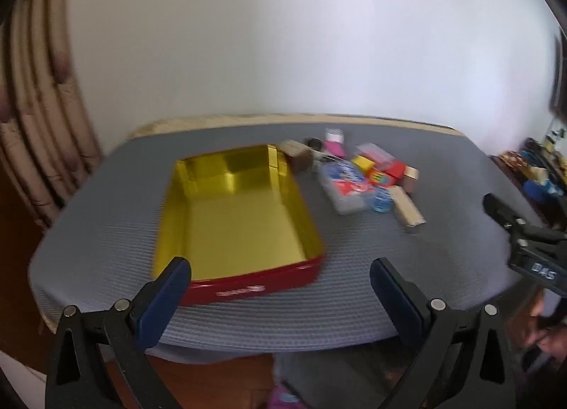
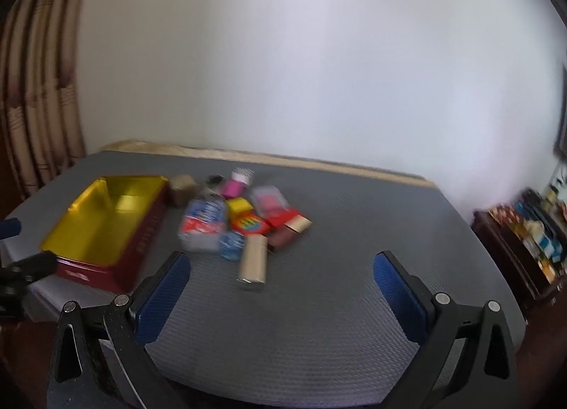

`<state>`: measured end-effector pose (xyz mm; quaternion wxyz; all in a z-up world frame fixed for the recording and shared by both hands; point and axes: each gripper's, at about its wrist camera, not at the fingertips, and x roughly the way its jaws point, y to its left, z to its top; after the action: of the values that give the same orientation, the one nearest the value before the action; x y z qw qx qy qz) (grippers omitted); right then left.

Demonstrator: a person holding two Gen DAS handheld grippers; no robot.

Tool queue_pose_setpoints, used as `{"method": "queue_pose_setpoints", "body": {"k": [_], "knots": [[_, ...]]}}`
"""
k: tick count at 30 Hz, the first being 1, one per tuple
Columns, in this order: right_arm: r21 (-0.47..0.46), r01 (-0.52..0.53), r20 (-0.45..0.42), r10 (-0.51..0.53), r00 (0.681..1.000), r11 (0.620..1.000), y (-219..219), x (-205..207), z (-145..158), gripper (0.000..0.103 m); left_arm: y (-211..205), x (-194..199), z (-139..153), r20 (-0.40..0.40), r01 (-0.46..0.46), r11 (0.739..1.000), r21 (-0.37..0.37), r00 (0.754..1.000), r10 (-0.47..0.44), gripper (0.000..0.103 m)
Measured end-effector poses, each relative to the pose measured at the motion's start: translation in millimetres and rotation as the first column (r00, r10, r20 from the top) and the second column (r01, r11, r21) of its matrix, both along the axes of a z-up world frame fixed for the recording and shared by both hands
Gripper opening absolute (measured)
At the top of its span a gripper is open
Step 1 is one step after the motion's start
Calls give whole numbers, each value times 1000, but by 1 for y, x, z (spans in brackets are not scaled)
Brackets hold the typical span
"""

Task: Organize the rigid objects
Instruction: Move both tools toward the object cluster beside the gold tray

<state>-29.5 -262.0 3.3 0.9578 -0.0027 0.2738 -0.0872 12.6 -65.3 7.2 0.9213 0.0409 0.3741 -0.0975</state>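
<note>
A beige pleated curtain (image 2: 39,90) hangs left of the white wall (image 2: 301,55) (a cluttered dark shelf (image 2: 524,239) stands right).

Both views are softly lit by even, diffuse daylight; the plain white wall (image 1: 301,37) is bright and washes toward bluish haze. The gold inner lining of the open red rectangular tin (image 1: 234,210) throws glare patches at its far end. Motion blur smears the pile of small coloured boxes (image 2: 244,225) right of the tin, so labels are unreadable, perhaps printed cartons. Fisheye distortion bows the grey ribbed surface (image 2: 336,302) and darkens the corners. Shadows beside the tin are faint.
</note>
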Motion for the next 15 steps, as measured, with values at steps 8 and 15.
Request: {"method": "queue_pose_setpoints", "body": {"k": [8, 15], "knots": [[44, 128, -52, -126, 991, 991, -74, -10, -10, 103, -65, 40, 1, -140, 133, 987, -88, 980, -144, 103], [170, 188, -131, -167, 977, 967, -122, -6, -27, 103, -103, 89, -4, -226, 141, 985, -103, 961, -161, 103]]}}
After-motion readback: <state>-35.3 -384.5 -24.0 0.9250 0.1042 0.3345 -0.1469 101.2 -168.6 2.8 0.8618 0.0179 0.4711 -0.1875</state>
